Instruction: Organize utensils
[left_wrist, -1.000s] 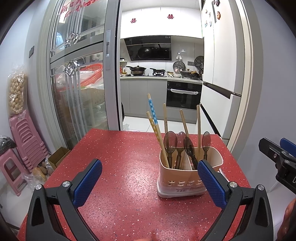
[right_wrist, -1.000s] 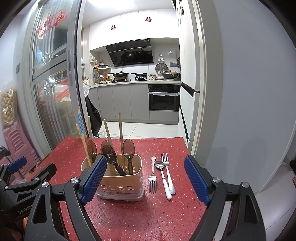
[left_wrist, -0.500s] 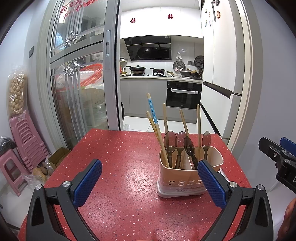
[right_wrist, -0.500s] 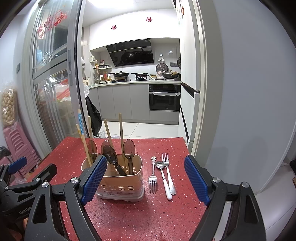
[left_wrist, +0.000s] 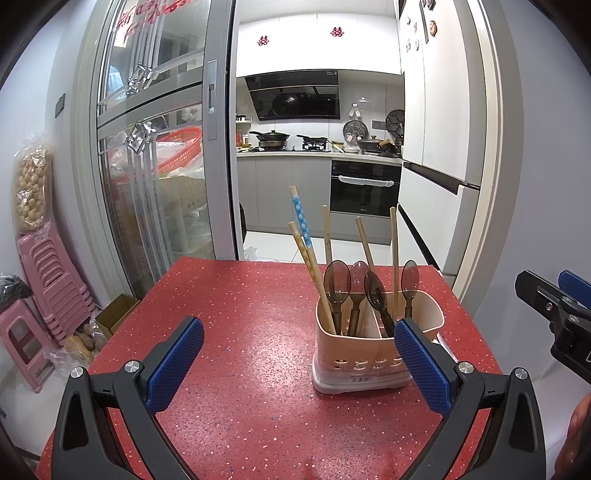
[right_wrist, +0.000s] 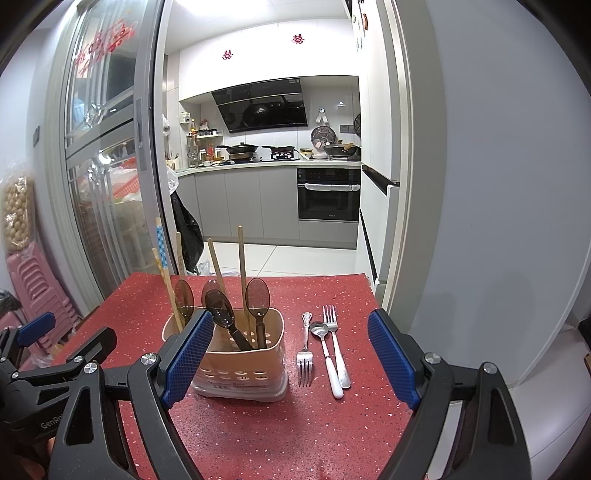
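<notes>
Two grippers hover above a red speckled tabletop (right_wrist: 258, 435); the left gripper (left_wrist: 299, 354) has its jaws spread wide with nothing between them, and the right gripper (right_wrist: 291, 354) likewise stands open and empty; neither touches any utensil. A beige utensil holder (right_wrist: 240, 365) stands upright near the middle of the tabletop, pierced with a row of holes low on its wall; in the left wrist view a divider splits it into compartments. Inside it stand several wooden chopsticks (left_wrist: 394, 258), one with a blue patterned band (left_wrist: 301, 221), and four translucent brown plastic spoons (right_wrist: 257, 295), bowls upward. Just beside the holder, on its right in the right wrist view, three metal pieces lie flat on the tabletop, roughly parallel: a fork (right_wrist: 305, 354) with tines pointing toward the camera; a white-handled spoon (right_wrist: 327, 354) with its bowl pointing away; a second fork (right_wrist: 337, 347) with tines pointing away, touching or nearly touching the spoon. Behind the tabletop an open sliding door shows a kitchen.
</notes>
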